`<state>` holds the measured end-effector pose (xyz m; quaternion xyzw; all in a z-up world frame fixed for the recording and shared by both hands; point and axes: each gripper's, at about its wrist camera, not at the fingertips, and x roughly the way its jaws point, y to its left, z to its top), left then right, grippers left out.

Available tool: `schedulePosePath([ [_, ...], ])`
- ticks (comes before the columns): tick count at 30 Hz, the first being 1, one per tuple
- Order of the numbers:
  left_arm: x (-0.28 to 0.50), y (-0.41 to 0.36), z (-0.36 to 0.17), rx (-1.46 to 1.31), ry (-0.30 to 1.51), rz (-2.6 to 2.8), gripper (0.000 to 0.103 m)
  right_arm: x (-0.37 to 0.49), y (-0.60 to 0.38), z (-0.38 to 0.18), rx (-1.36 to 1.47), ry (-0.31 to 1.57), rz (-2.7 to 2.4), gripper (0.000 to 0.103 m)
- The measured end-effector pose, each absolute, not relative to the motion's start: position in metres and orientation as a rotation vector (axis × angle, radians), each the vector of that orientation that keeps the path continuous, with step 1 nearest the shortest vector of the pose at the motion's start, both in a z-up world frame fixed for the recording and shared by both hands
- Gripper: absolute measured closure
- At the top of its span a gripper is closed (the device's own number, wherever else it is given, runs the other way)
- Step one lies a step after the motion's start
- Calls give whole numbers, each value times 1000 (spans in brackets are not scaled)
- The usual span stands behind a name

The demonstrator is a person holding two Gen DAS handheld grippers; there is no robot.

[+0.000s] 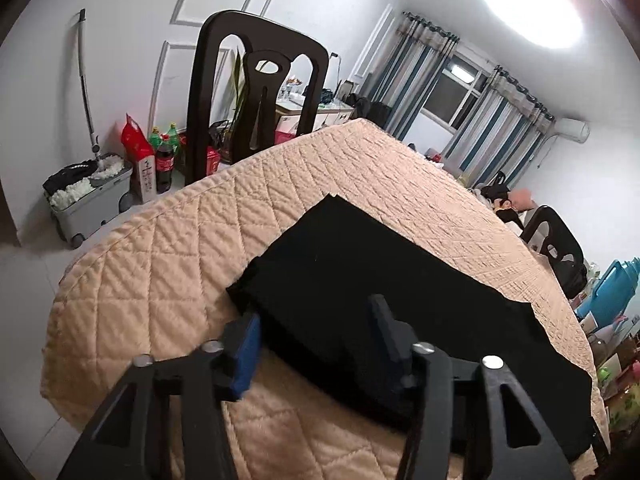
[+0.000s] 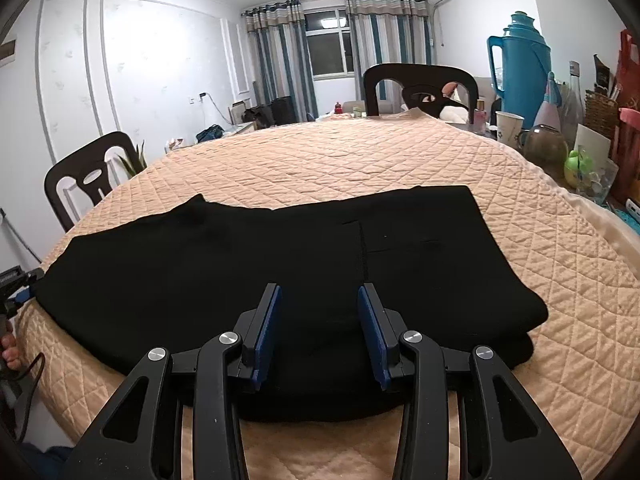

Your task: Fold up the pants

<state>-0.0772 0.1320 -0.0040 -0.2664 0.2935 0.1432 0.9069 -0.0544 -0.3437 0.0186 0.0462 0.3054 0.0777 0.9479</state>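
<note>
Black pants (image 2: 200, 272) lie flat and lengthwise across the peach quilted table cover (image 2: 360, 160), with the thicker doubled end to the right. My right gripper (image 2: 320, 320) stands open just over the pants' near edge, blue pads apart and dark cloth below them. In the left wrist view the pants (image 1: 360, 272) run away to the right. My left gripper (image 1: 314, 340) is open and straddles their near left corner: one blue-padded finger is beside the edge, the other over the cloth. At the right wrist view's far left edge, part of the left gripper (image 2: 20, 292) and a hand (image 2: 9, 354) show.
Dark chairs (image 1: 256, 92) (image 2: 420, 84) stand around the table. A blue thermos (image 2: 520, 64), a paper cup (image 2: 509, 128), jars and baskets crowd the table's right rim. On the floor are a mop bucket (image 1: 88, 196) and soda bottles (image 1: 164, 160).
</note>
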Motion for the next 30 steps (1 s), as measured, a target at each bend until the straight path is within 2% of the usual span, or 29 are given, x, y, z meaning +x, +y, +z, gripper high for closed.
schedulePosePath([
  [2,-75,133,-6,-550,607,285,78,-55,-343,19,91,618,162,62],
  [4,-72,136,-8,-552,618,281,86,-56,-342,20,92,615,165,62],
  [8,-69,137,-7,-553,632,262,94,-56,-342,20,94,616,164,62],
  [15,-70,142,-2,-588,642,222,96,-56,-341,22,97,608,175,62],
  [16,-70,144,-3,-600,651,210,95,-57,-341,22,96,606,176,62],
  [18,-72,148,-4,-611,666,254,83,-57,-342,21,99,604,178,62],
  [19,-75,147,-1,-580,651,303,72,-57,-343,21,100,606,179,62],
  [20,-77,143,3,-535,626,345,52,-57,-343,20,101,608,176,62],
  [22,-80,137,6,-478,595,391,39,-57,-344,19,106,611,175,62],
  [30,-66,112,-7,-289,666,417,37,-55,-338,18,101,619,186,62],
])
